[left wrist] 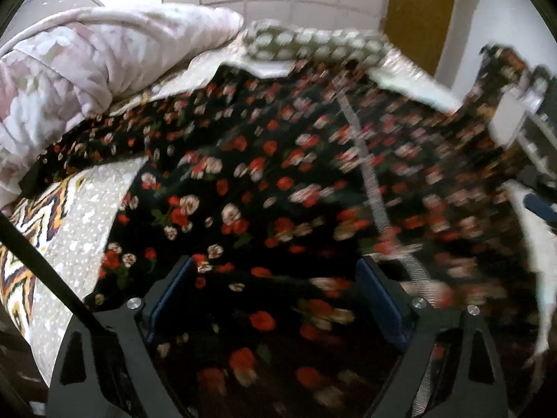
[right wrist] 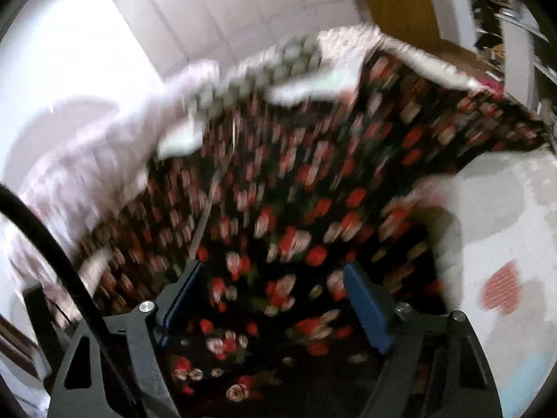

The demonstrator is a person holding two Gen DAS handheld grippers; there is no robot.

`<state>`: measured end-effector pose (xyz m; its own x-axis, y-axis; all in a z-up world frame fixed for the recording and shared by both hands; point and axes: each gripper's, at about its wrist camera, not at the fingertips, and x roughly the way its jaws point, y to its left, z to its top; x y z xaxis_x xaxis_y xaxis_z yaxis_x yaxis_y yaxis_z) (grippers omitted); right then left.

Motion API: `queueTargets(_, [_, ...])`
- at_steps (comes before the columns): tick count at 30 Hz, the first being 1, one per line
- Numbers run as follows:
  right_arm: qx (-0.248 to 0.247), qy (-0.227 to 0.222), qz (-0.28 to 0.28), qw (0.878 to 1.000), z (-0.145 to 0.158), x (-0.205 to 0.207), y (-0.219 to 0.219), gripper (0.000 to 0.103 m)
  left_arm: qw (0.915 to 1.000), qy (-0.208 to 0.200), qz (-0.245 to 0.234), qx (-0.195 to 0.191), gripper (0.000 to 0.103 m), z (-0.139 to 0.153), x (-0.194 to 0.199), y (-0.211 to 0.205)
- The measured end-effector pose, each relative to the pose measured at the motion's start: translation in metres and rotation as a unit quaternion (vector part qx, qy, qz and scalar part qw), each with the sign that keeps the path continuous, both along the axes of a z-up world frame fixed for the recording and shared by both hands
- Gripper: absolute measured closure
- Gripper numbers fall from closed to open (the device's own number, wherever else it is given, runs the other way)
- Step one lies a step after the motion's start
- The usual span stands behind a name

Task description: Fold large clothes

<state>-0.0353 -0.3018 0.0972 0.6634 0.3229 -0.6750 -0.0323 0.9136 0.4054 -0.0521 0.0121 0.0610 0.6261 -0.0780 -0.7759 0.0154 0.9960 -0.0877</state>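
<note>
Both views are smeared by motion blur, the right wrist view worst, so the far edge of the floral dress (left wrist: 264, 174) is hard to trace. The thin black fabric with red and cream roses lies spread over the bed (left wrist: 80, 244) beside a puffy pink quilt (left wrist: 69, 62). The left gripper (left wrist: 275, 299) and right gripper (right wrist: 271, 299) hang above the dress, jaws wide apart, blue pads gripping nothing.
</note>
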Motion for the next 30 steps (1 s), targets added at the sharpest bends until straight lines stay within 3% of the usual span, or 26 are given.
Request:
queueTargets(3, [-0.031,-0.022,-0.067,0.997,0.016,0.0,-0.06,0.019,0.9992,-0.024,-0.013,-0.028,0.011,0.025,-0.015,0.001])
queueTargets(6, [-0.056,0.002,-0.157,0.986,0.005,0.015,-0.136,0.028,0.9985,-0.02,-0.016,-0.049,0.011,0.032,-0.02,0.006])
queueTargets(8, [-0.026,0.023,-0.211,0.977,-0.01,0.023,-0.185,0.034,0.9979,-0.013,-0.01,-0.063,0.011,0.033,-0.022,0.012])
queueTargets(11, [0.039,0.044,-0.272,0.961,-0.034,0.025,-0.243,0.035,0.997,-0.005,0.004,-0.077,0.011,0.031,-0.025,0.02])
queueTargets(16, [0.079,0.05,-0.307,0.947,-0.055,0.048,-0.283,0.036,0.9946,0.008,0.036,-0.097,0.011,0.027,-0.031,0.03])
queueTargets(21, [0.1,0.042,-0.332,0.937,-0.052,0.081,-0.306,0.038,0.9938,0.007,0.052,-0.098,0.011,0.029,-0.031,0.037])
queueTargets(23, [0.1,0.045,-0.345,0.932,-0.05,0.095,-0.314,0.064,0.9935,0.008,0.057,-0.098,0.011,0.03,-0.032,0.04])
queueTargets(24, [0.112,0.053,-0.347,0.93,-0.051,0.1,-0.318,0.096,0.9934,0.009,0.06,-0.097,0.011,0.03,-0.032,0.041])
queueTargets(26, [0.147,0.045,-0.352,0.923,-0.047,0.101,-0.331,0.096,0.993,0.004,0.067,-0.097,0.011,0.034,-0.033,0.048])
queueTargets(28, [0.143,0.007,-0.381,0.913,-0.026,0.084,-0.344,0.096,0.9919,-0.008,0.077,-0.101,0.011,0.041,-0.035,0.058])
queueTargets(30, [0.131,-0.001,-0.429,0.894,-0.011,0.065,-0.363,0.096,0.9901,-0.02,0.089,-0.107,0.011,0.046,-0.039,0.071])
